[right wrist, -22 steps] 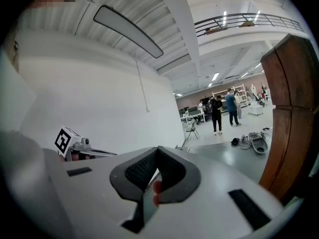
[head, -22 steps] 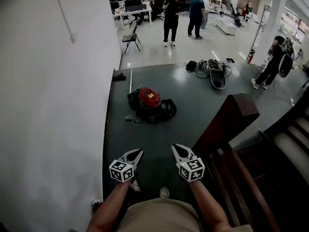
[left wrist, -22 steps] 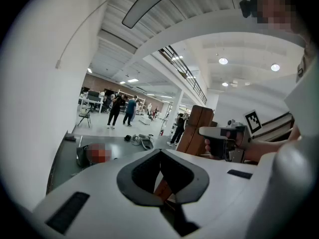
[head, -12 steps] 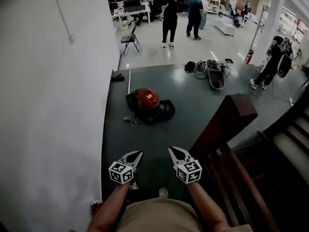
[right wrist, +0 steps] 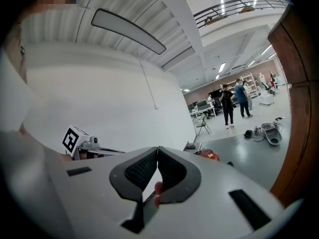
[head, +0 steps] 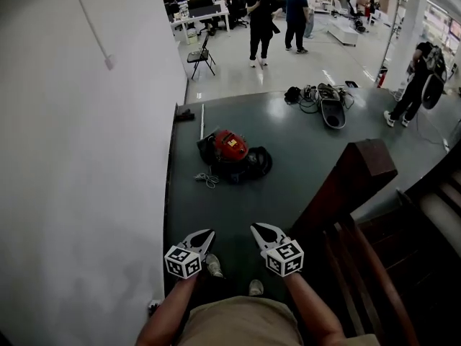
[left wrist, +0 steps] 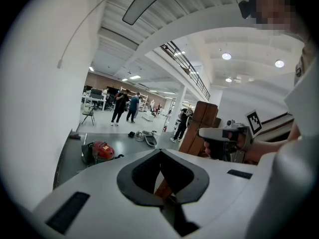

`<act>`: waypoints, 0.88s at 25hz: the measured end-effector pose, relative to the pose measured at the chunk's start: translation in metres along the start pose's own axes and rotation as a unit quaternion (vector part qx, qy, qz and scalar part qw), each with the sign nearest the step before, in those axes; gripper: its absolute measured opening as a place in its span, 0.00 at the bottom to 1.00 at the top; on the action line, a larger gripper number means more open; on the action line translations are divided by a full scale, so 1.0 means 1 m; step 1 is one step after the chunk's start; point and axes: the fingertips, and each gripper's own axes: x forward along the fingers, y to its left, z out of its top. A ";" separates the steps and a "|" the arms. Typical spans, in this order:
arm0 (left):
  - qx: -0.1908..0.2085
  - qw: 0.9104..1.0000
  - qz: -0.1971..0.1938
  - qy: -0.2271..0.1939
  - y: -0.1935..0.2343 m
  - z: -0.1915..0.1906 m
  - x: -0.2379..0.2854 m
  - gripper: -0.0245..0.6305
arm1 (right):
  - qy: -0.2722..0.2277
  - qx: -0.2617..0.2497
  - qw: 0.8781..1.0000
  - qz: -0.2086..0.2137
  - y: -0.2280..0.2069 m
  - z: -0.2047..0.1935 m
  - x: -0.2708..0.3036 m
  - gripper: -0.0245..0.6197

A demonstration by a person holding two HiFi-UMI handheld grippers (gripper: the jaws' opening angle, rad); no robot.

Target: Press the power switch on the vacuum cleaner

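Both of my jaws are tip to tip with nothing between them. Left gripper [head: 202,236] and right gripper [head: 262,233] are side by side at bottom centre of the head view.

The vacuum cleaner [head: 232,152] sits on the dark green floor [head: 302,157] at centre frame, near the white wall [head: 86,157] and well apart from me. The switch is too small to make out; my guess is the pale patch on the red top.

Step in hand: approach. Plan: close in, get above the red body, find the switch, and press straight down with one closed tip. Avoid the loose cord [head: 207,179] beside it.
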 end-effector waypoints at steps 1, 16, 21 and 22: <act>-0.001 1.000 0.002 0.001 0.004 0.000 0.000 0.05 | -0.003 0.007 1.000 -0.002 -0.004 0.000 0.005 0.05; -0.025 0.999 -0.043 -0.013 0.136 0.060 0.042 0.04 | -0.004 0.081 0.996 -0.020 -0.036 0.054 0.122 0.05; -0.016 0.995 -0.096 -0.024 0.175 0.091 0.056 0.04 | 0.002 0.063 0.997 -0.042 -0.042 0.069 0.170 0.05; -0.009 0.995 -0.099 -0.022 0.182 0.095 0.058 0.04 | 0.003 0.055 0.997 -0.049 -0.043 0.072 0.178 0.05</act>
